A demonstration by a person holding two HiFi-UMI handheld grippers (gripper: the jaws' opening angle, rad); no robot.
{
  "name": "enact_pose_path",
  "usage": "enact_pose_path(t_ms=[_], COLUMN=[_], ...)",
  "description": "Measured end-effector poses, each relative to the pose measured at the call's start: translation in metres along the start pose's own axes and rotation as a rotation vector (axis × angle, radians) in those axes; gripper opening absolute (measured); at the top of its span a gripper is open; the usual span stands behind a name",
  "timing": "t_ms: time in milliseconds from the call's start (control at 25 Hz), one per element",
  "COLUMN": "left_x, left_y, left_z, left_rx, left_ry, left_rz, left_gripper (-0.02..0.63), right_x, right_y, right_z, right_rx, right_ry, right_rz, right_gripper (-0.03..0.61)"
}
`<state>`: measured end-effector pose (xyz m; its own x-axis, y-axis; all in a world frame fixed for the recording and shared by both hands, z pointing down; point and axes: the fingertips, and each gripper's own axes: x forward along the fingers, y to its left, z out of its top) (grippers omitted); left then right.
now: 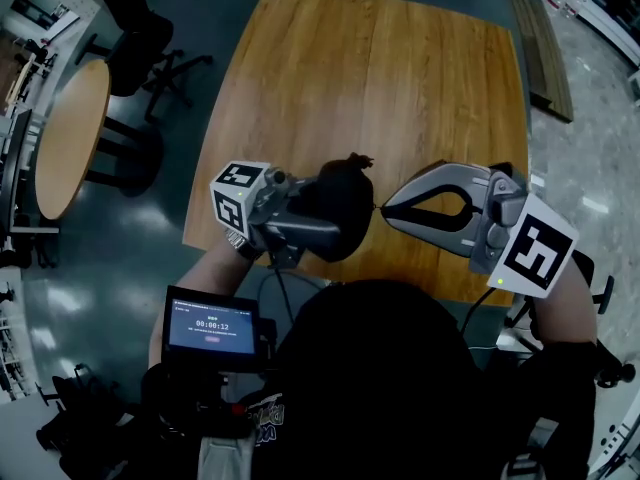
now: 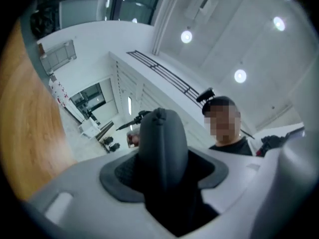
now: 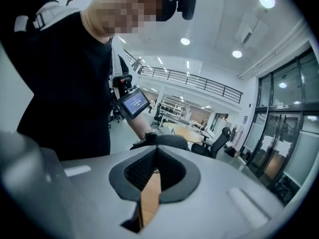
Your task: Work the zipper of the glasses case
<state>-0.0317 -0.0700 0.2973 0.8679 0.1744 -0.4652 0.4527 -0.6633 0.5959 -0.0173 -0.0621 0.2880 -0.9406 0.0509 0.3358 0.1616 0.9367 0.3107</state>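
A person's left hand-held gripper (image 2: 163, 169) is clenched around a dark glasses case (image 1: 338, 206), the case standing upright between its jaws and held up over the near edge of a wooden desk (image 1: 400, 88). The right hand-held gripper (image 1: 385, 208) has its jaws pressed together, the tips meeting right at the case's right side; whether they pinch the zipper pull is too small to tell.
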Motion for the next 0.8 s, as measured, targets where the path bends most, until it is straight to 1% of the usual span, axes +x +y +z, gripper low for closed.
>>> enact_pose_path(t_ms=[120,200,320,400,480,560,640,720,800], left_x=[-0.004,-0.011,-0.026,-0.033,-0.041,-0.056,-0.074,-0.088,-0.095], left_y=[0.006,0.015,0.039,0.053,0.065,0.074,0.083,0.089,0.092], left_z=[0.024,0.039,0.052,0.056,0.059,0.062,0.066,0.068,0.069], left_rx=[-0.008,-0.037,-0.108,-0.159,-0.219,-0.274,-0.308,-0.312,-0.308], left_ry=[-0.191,-0.332,-0.523,-0.625,-0.711,-0.802,-0.903,-0.984,-1.047], left_rz=[0.004,0.041,0.176,0.269,0.342,0.402,0.456,0.504,0.533], left_gripper=[0.255,0.255,0.255,0.255,0.256,0.256,0.256,0.257,0.256], right_x=[0.004,0.006,0.005,0.002,0.001,0.004,0.009,0.017,0.022], right_y=[-0.004,-0.011,-0.019,-0.02,-0.02,-0.017,-0.009,0.0,0.006], right_z=[-0.005,-0.009,-0.026,-0.036,-0.044,-0.049,-0.052,-0.057,-0.059], right_rx=[-0.036,-0.043,-0.022,0.039,0.126,0.191,0.224,0.231,0.244], right_ry=[-0.001,-0.006,0.0,-0.023,-0.057,-0.087,-0.108,-0.105,-0.119], right_rz=[-0.086,-0.162,-0.259,-0.3,-0.338,-0.366,-0.371,-0.364,-0.372], right_gripper=[0.003,0.005,0.005,0.005,0.005,0.005,0.005,0.005,0.005])
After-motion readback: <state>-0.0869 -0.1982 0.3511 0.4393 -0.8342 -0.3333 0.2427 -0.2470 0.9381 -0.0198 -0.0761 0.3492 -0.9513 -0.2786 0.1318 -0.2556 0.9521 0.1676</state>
